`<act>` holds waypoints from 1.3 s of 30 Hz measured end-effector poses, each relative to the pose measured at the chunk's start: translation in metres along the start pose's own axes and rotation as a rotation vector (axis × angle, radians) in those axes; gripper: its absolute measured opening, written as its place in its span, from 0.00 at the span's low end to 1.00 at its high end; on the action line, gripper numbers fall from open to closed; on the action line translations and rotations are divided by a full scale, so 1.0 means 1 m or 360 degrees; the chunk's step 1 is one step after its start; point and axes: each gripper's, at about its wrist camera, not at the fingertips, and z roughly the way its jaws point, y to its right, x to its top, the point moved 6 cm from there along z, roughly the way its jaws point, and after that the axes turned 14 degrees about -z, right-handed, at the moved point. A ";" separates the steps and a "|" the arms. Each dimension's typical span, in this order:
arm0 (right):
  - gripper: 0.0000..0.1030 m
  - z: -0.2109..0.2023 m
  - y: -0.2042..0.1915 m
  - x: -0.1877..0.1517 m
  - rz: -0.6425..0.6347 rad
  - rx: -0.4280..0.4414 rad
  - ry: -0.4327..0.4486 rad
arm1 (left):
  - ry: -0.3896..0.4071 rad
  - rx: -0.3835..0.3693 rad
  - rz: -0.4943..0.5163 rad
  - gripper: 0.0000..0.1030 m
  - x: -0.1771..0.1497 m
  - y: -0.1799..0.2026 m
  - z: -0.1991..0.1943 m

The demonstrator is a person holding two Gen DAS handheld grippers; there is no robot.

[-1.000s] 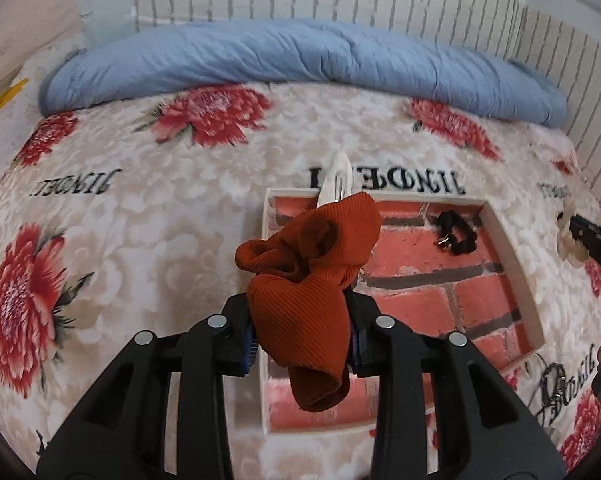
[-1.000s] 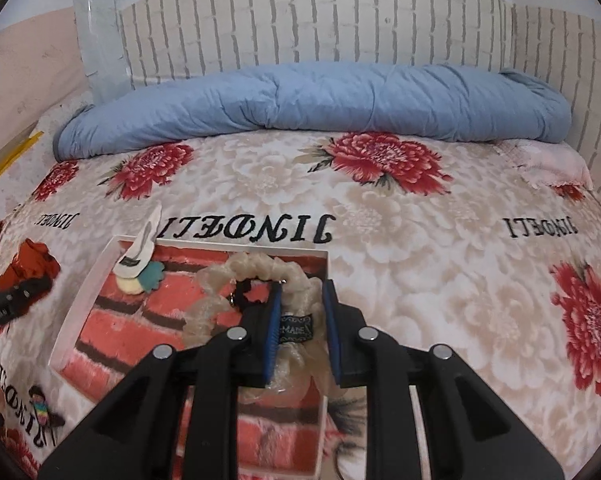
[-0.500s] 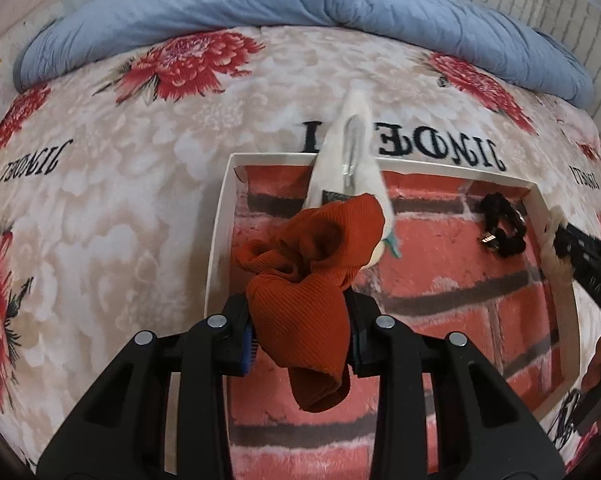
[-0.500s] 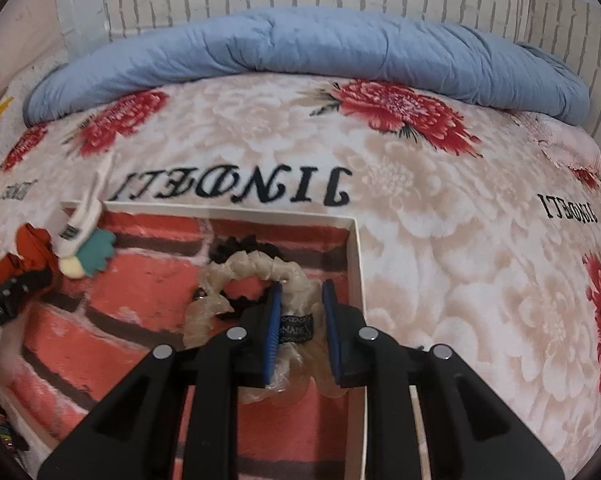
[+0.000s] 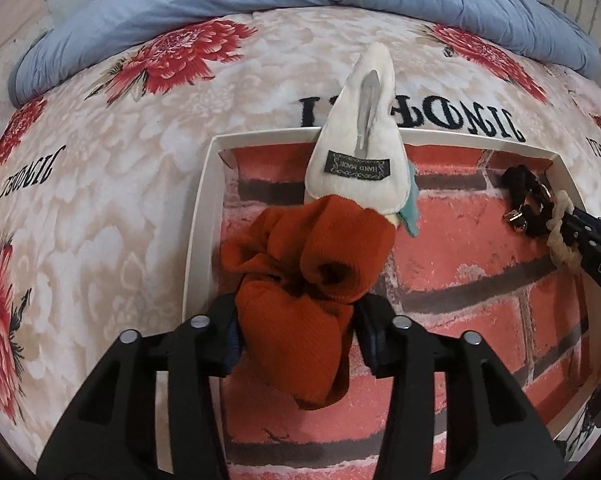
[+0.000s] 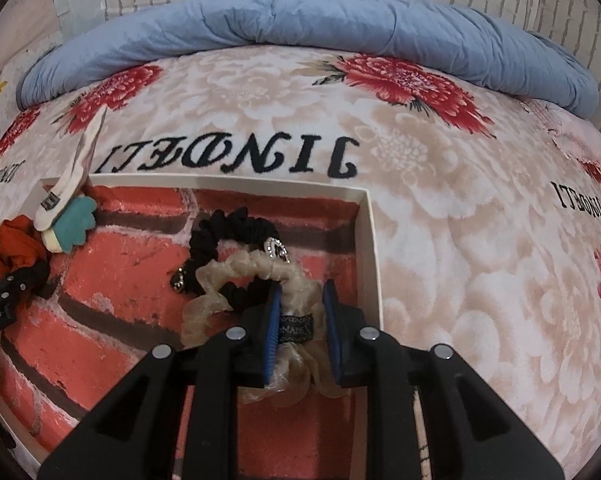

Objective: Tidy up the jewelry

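Observation:
A shallow white tray (image 5: 198,236) with a brick-pattern floor lies on the bed; it also shows in the right wrist view (image 6: 370,236). My left gripper (image 5: 298,320) is shut on a rust-orange scrunchie (image 5: 308,272) low over the tray's left side. My right gripper (image 6: 302,324) is shut on a cream scrunchie (image 6: 236,280) over the tray's right corner, lying on a black scrunchie (image 6: 228,228) with a metal charm. A cream hair clip (image 5: 360,128) with a teal flower leans on the tray's far rim.
The bed has a beige blanket with red flowers (image 6: 400,80) and black lettering. A rolled blue quilt (image 6: 300,16) lies along the far edge under a white brick wall. The right gripper (image 5: 592,256) shows at the right edge of the left wrist view.
Both grippers have moved down and forward into the tray with their scrunchies. The cream scrunchie now lies over the black one. The orange scrunchie has reached the hair clip.

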 end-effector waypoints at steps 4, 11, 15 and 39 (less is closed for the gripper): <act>0.24 0.004 -0.001 -0.002 -0.0003 0.0003 -0.0036 | -0.0009 0.0004 0.0004 0.55 -0.001 0.001 -0.001; 0.39 -0.002 -0.002 -0.003 0.0018 0.0049 -0.0060 | -0.0005 -0.0007 0.0028 0.67 -0.003 0.003 -0.011; 0.46 -0.013 -0.008 -0.004 -0.0053 0.0045 -0.0074 | 0.0013 -0.0035 0.0010 0.81 -0.004 0.003 -0.026; 0.82 -0.164 0.013 -0.060 0.0005 0.0068 0.0188 | 0.0354 -0.0067 -0.0047 0.95 -0.064 -0.054 -0.175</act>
